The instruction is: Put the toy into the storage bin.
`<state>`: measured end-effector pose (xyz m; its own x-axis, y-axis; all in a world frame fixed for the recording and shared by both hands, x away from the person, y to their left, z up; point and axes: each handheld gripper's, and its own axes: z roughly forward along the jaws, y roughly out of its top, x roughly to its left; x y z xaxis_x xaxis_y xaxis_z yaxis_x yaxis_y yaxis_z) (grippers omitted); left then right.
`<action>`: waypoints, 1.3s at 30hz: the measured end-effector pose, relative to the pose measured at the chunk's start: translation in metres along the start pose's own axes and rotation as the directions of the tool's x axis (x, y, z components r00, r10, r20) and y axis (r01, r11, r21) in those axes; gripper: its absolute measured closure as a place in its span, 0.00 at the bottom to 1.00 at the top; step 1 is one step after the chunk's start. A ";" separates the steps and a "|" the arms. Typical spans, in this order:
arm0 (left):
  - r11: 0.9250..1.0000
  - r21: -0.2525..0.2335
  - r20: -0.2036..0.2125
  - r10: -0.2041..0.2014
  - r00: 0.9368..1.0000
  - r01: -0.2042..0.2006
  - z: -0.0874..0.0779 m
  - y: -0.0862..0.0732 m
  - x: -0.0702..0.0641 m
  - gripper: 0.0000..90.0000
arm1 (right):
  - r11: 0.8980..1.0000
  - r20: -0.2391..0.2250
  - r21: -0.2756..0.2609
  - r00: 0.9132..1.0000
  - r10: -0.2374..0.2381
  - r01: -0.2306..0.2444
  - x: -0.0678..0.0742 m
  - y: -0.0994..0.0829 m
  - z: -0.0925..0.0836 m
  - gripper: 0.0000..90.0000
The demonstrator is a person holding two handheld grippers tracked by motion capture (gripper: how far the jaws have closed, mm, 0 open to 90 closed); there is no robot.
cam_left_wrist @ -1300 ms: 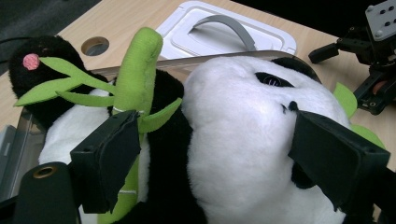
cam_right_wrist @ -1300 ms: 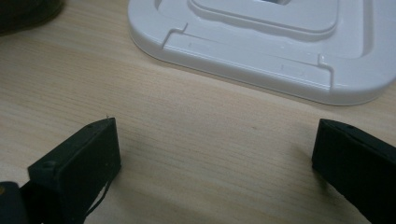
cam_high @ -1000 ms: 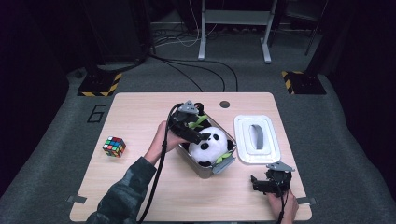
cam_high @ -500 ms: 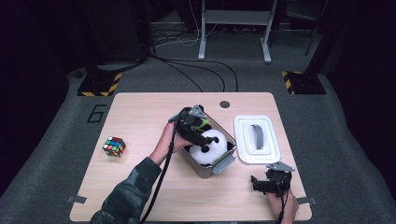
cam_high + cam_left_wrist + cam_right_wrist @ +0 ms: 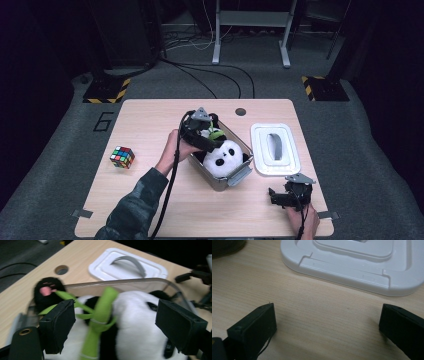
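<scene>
Since a second ago your left claw [image 5: 207,134] has slid along the clear container [image 5: 240,175] and now hangs over the plush panda [image 5: 225,155] lying inside it, jaws wide with nothing pinched, the toy's green bamboo sprig [image 5: 100,315] between them. You look to be settling the panda in; next, lift out and fetch the white lid [image 5: 275,149] beside the container. Your right claw [image 5: 287,197] rests open on the surface [image 5: 150,115]. A puzzle cube [image 5: 122,156] sits left; dark floor and cables lie beyond.
</scene>
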<state>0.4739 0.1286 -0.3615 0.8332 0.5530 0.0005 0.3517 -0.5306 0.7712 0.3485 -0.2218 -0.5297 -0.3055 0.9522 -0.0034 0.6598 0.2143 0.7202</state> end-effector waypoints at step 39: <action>0.990 0.111 0.010 -0.090 0.996 0.088 0.030 -0.008 0.013 0.26 | 1.000 0.000 0.000 1.000 0.000 0.000 0.000 0.000 0.000 0.00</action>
<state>0.4950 0.1210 -0.3869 0.8027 0.5916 -0.0754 0.4690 -0.5480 0.6926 0.3485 -0.2218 -0.5296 -0.3056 0.9522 -0.0037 0.6600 0.2146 0.7199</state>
